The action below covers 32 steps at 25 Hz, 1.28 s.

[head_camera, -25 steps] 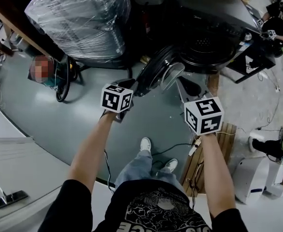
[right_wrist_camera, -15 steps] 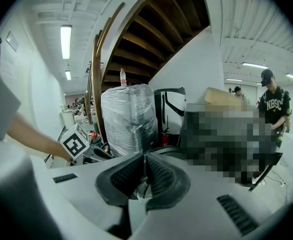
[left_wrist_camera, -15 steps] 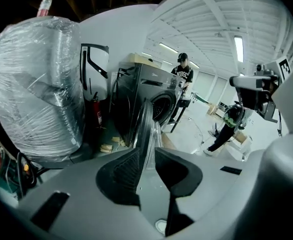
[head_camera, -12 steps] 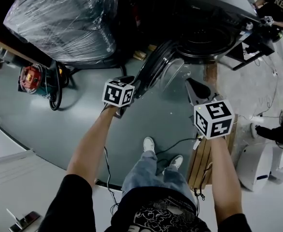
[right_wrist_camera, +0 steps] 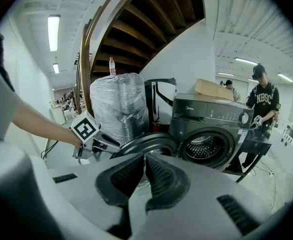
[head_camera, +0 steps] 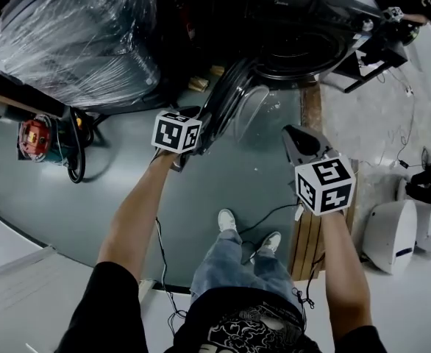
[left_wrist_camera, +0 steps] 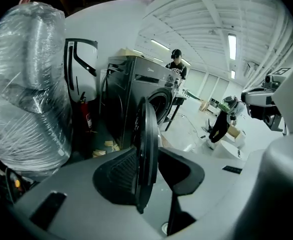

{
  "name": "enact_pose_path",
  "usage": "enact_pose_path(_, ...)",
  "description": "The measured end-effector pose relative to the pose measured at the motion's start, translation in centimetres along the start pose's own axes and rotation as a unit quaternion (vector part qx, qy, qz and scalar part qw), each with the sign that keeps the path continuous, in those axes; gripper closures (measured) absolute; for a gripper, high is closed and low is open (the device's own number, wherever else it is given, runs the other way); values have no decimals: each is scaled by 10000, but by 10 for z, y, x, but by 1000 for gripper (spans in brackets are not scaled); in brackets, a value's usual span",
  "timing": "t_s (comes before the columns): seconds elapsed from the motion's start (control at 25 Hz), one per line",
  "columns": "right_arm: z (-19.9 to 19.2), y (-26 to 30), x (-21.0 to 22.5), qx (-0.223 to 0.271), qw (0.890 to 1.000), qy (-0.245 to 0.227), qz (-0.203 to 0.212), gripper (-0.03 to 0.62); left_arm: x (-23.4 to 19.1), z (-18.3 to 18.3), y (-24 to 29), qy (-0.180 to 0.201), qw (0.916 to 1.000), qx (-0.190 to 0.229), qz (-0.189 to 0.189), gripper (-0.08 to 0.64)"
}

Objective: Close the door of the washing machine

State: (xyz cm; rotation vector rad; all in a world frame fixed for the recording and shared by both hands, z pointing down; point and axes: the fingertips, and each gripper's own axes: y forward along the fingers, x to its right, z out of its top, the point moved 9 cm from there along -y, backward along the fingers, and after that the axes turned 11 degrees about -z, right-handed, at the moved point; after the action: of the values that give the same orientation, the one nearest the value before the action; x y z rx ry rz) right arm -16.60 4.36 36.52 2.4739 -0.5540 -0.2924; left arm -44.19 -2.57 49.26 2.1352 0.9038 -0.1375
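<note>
The dark front-loading washing machine point(head_camera: 311, 9) stands at the top centre with its drum opening point(head_camera: 296, 46) bare. Its round door point(head_camera: 234, 98) hangs swung out towards me, glass bowl facing right. My left gripper point(head_camera: 201, 134) is at the door's outer rim. In the left gripper view the door point(left_wrist_camera: 149, 124) shows edge-on between the jaws of the left gripper point(left_wrist_camera: 147, 154), which are opening and do not clamp it. My right gripper point(head_camera: 298, 140) hovers right of the door, shut and empty. In the right gripper view the right gripper point(right_wrist_camera: 145, 159) points at the door point(right_wrist_camera: 146, 143).
A plastic-wrapped appliance point(head_camera: 76, 35) stands left of the machine, with a red device and coiled cable point(head_camera: 35, 138) on the floor below it. A wooden board point(head_camera: 307, 234) and a white unit point(head_camera: 392, 234) lie at the right. A person point(right_wrist_camera: 263, 104) stands by a black stand point(head_camera: 370, 50).
Both hands have sunk a little and the view has tilted. The left gripper has stayed at the door's rim. The door's angle looks the same.
</note>
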Motion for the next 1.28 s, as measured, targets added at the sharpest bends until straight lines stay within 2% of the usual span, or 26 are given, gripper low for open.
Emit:
enact_pose_path(0.28,-7,-2,6,-140,9998,74,-155,569,-7,2,14,-3,9997,-234,-45,428)
enact_pose_path(0.64,-18,-4,12,-211,9991,248,-276,569,-2,6,19,-82,9996,-282,1,439)
enact_pose_path(1.12,-33,-9,48,23,9968,726,-348,569,44,3,46,-473,9985,-267,-75,436)
enact_pose_path(1.28,-41,-11,65,54,9954,901,-324,569,67,4,59,-663,9975,-255,50,434)
